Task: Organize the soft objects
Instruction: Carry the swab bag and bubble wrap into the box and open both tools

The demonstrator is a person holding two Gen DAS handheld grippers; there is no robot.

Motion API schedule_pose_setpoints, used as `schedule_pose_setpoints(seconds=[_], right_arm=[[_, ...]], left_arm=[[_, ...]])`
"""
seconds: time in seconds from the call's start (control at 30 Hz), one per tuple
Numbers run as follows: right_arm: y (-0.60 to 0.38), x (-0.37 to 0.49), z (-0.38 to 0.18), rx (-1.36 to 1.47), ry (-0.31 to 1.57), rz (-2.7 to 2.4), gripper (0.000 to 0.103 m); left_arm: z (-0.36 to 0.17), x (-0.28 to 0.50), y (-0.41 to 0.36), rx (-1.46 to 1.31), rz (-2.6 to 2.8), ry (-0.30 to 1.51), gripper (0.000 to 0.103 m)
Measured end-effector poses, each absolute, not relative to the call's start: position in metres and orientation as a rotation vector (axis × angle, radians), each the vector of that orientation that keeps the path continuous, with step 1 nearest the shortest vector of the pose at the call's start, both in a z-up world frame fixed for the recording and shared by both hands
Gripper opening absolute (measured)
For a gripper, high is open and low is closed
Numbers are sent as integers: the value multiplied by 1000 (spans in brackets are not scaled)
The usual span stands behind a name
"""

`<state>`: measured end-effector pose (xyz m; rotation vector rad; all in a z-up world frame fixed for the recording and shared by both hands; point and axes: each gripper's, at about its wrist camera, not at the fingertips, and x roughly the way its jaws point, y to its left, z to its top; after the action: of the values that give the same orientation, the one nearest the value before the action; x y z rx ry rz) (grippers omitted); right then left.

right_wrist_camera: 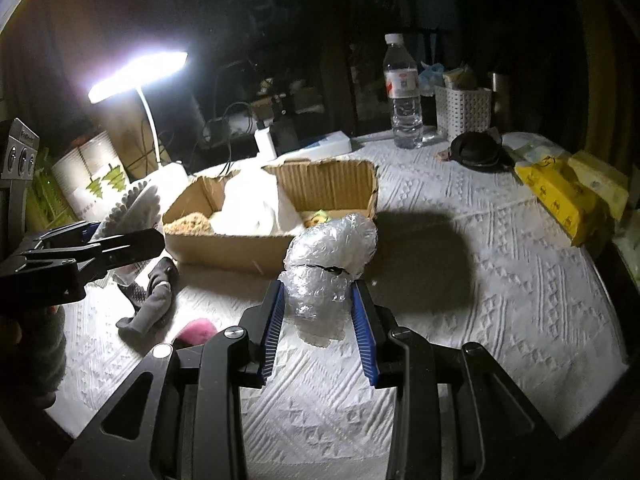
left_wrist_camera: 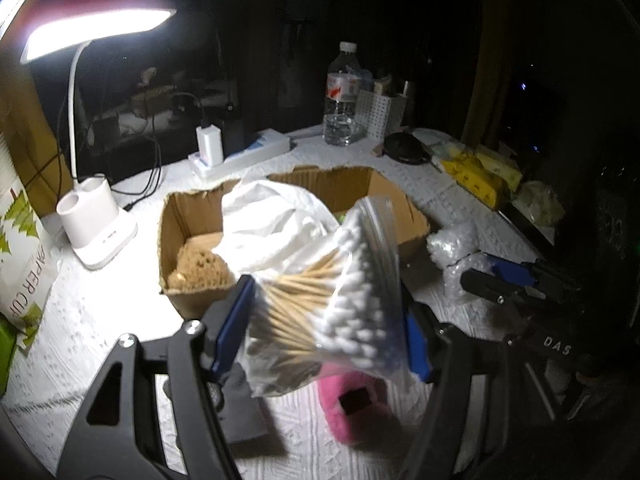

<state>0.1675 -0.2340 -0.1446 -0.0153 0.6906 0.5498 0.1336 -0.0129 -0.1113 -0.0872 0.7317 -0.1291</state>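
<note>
The left tongs clench a bag of cotton swabs above the tabletop near the cardboard box, the right tongs grip a bubble-wrap bundle; each should clear the box's rim before letting go.

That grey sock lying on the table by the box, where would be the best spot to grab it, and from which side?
Probably at its bunched upper end, nearest the cardboard box, coming straight down from above. The grey sock lies limp and flat on the tablecloth, so only a raised fold gives the fingers something to pinch. Both hand-held grippers are occupied, so one would have to free up first.
</note>
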Motion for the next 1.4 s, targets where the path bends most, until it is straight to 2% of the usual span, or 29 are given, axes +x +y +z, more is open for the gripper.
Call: schedule_pose_setpoints(seconds=[0.53,1.23,1.37,1.4], right_arm=[[-244,205,-132,8,642,574,36],[-217,256,-139,13,619,603,36],[-206,265,-141,14,623,610,36],[-203,267,-141,11,624,612,36]], left_arm=[[-107,177,-21,-20,-65,712,67],[-156,239,6,-14,24,804,68],[-162,242,6,-23,13,808,75],[-162,242,6,-29,2,807,79]])
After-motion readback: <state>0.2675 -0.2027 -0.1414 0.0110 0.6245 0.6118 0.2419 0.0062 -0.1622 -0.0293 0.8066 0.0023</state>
